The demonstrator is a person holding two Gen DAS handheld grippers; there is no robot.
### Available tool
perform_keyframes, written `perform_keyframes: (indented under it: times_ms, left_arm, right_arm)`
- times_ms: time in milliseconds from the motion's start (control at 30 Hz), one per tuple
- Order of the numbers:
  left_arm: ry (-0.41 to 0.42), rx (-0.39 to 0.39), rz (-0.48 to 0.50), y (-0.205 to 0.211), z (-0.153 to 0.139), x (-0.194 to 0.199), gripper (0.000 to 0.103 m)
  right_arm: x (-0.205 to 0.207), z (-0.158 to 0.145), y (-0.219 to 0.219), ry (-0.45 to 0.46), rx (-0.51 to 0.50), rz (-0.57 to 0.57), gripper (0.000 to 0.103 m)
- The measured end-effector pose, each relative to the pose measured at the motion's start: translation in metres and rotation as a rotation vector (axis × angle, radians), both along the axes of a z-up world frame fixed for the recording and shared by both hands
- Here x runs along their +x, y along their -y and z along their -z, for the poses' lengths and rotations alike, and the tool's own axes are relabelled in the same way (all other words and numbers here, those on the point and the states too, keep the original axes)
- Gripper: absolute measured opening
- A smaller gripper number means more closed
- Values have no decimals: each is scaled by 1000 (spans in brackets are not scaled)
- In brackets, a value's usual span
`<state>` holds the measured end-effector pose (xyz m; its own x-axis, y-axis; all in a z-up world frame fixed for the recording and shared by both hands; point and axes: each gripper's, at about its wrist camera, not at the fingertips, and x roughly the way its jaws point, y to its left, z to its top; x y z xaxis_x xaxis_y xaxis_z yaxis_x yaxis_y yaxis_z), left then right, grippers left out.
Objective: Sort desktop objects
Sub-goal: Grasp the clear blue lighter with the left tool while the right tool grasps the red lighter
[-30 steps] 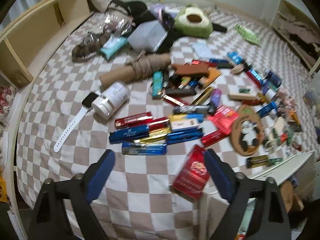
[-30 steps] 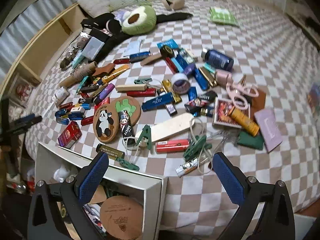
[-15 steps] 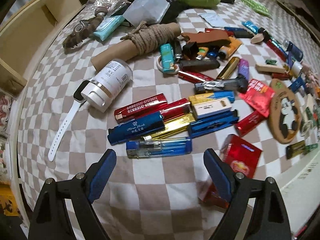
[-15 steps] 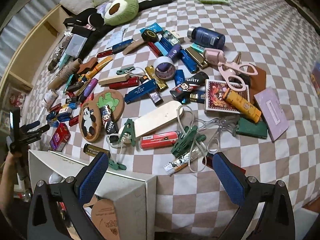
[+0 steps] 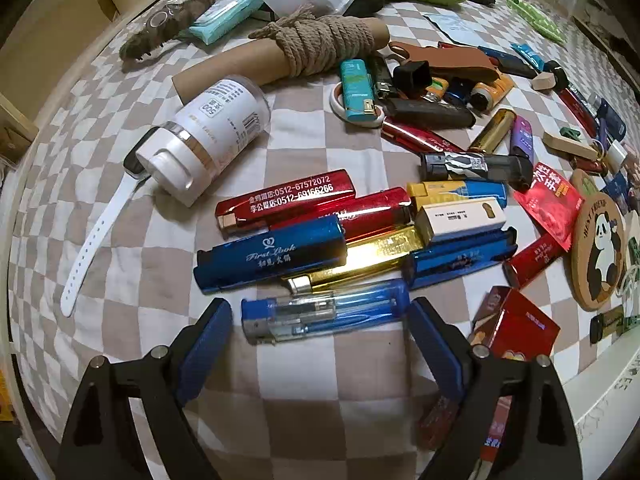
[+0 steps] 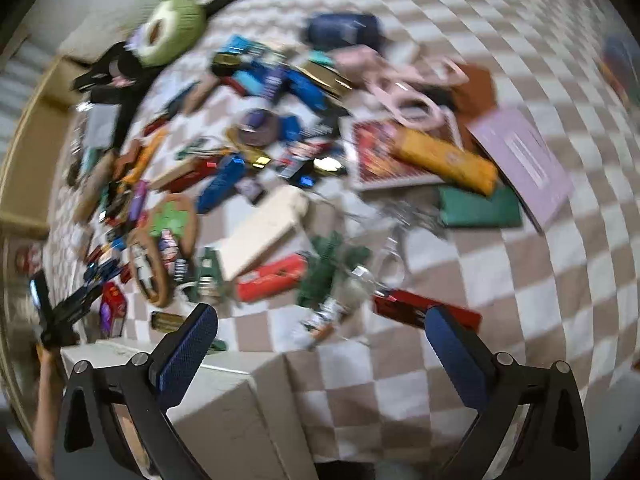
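My left gripper (image 5: 320, 316) is open and low over the checkered cloth. A clear blue lighter (image 5: 326, 312) lies crosswise right between its fingertips. Behind it lies a cluster of lighters: a dark blue one (image 5: 272, 254), a red one (image 5: 286, 198), a gold one (image 5: 360, 260). A red box (image 5: 516, 326) sits by the right finger (image 5: 436, 344). My right gripper (image 6: 320, 332) is open and empty, above the cloth near a red lighter (image 6: 272, 278) and green clips (image 6: 328, 268). The right wrist view is blurred by motion.
A white bottle (image 5: 208, 140) and a white watch strap (image 5: 96, 240) lie left of the lighters. A rope-wrapped cardboard tube (image 5: 304, 50) lies behind. A panda coaster (image 5: 598, 252) is at the right. A white box (image 6: 224, 408) stands under the right gripper's left finger.
My left gripper has come down and forward until the clear blue lighter lies between its fingertips. My right gripper has moved closer over the clutter, and its view is now blurred.
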<state>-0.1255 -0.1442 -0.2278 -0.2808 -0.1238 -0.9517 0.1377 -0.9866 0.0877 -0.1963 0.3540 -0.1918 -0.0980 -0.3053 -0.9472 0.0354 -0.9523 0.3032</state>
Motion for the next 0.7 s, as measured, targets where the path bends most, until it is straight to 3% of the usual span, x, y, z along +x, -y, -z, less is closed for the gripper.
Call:
perform_keyframes:
  times_ms: [700]
  left_arm:
    - [-2,-4,9,-1,6,1,89]
  right_arm:
    - [3,48,-59,127,288,124,103]
